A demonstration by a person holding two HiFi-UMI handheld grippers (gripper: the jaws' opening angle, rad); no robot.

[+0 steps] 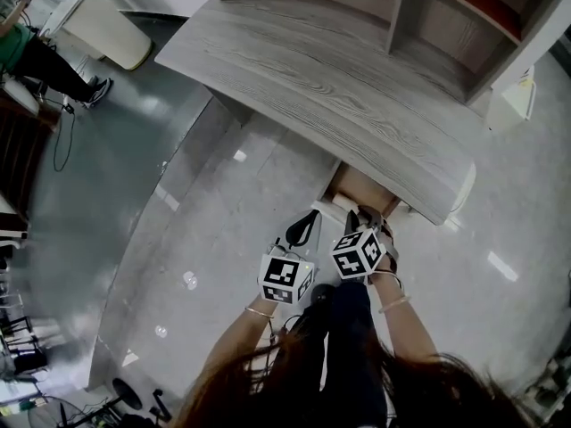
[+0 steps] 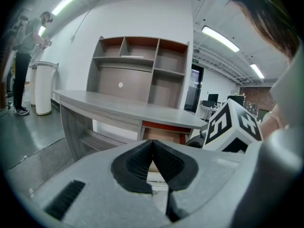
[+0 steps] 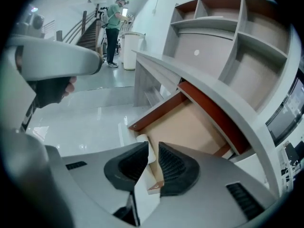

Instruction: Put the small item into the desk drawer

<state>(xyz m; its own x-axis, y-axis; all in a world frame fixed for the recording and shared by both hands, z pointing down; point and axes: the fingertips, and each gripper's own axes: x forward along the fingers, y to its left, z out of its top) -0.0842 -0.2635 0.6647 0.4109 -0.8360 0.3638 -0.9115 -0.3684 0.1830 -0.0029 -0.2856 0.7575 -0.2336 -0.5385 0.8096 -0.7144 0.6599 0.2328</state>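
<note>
The desk drawer (image 1: 361, 190) stands pulled out from under the grey desk top (image 1: 339, 87). Its tan bottom (image 3: 185, 127) looks bare where I can see it, and no small item shows in any view. My right gripper (image 1: 366, 214) is at the drawer's near edge. In the right gripper view its jaws (image 3: 153, 158) are closed narrowly on the white drawer front (image 3: 142, 144), which stands between the pads. My left gripper (image 1: 301, 230) hovers just left of the drawer, its jaws (image 2: 152, 148) shut with nothing in them.
A shelf unit (image 1: 446, 34) stands on the desk's far right. A white bin (image 1: 98, 25) and a person (image 1: 36, 56) are at the far left across the glossy floor. The person's arms and hair fill the bottom of the head view.
</note>
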